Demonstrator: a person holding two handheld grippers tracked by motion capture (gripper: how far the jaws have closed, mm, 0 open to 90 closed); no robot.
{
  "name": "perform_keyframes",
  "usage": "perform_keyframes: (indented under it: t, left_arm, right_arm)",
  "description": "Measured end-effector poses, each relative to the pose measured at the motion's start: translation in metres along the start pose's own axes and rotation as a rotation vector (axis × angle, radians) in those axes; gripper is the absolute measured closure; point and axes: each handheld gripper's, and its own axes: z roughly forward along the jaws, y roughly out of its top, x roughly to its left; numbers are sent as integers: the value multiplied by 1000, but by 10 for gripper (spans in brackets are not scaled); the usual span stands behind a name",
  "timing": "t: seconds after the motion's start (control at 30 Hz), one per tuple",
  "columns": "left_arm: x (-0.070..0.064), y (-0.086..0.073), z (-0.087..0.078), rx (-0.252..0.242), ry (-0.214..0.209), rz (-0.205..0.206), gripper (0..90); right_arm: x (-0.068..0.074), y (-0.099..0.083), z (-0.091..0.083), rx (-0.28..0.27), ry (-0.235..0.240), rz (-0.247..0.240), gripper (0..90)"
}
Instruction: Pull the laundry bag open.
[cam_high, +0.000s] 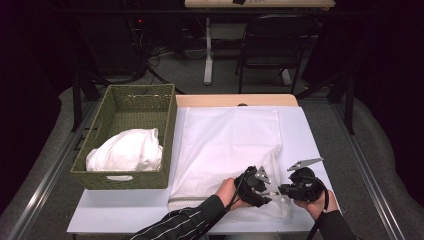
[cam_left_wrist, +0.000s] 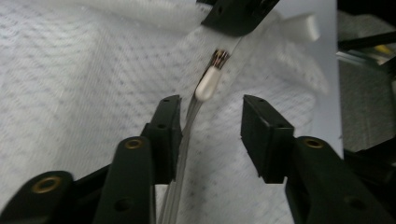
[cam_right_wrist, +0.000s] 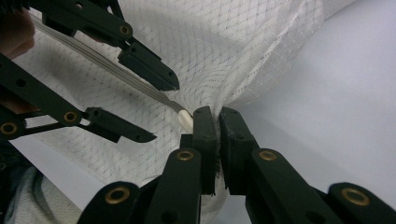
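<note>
Right gripper pinches mesh bag by zipper pull; left gripper wide.

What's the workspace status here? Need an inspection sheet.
Surface: white table, bare at its right edge.
Job's things: white mesh bag lies flat; zipper pull at its near right corner.
Clutter: green wicker basket at left, white cloth inside.
Grippers: left gripper open, jaws either side of the zipper pull; right gripper shut on mesh bag's corner.
Cables: black cable trails from right gripper.
Surroundings: dark room, chair behind table.
</note>
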Motion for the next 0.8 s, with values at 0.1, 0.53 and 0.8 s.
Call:
perform_keyframes:
  t: [0.1,0.53,0.8]
  left_arm:
    - [0,2,3,-4,-5,-12,657]
    - [3,2,16,17,-5,-50,777]
    - [3,1,17,6,-10,-81,765]
  right_arm:
    - [1,0,0,1,3,-1,862]
    - [2,0,2,-3,9,6,862]
    - [2,0,2,-1,10,7,862]
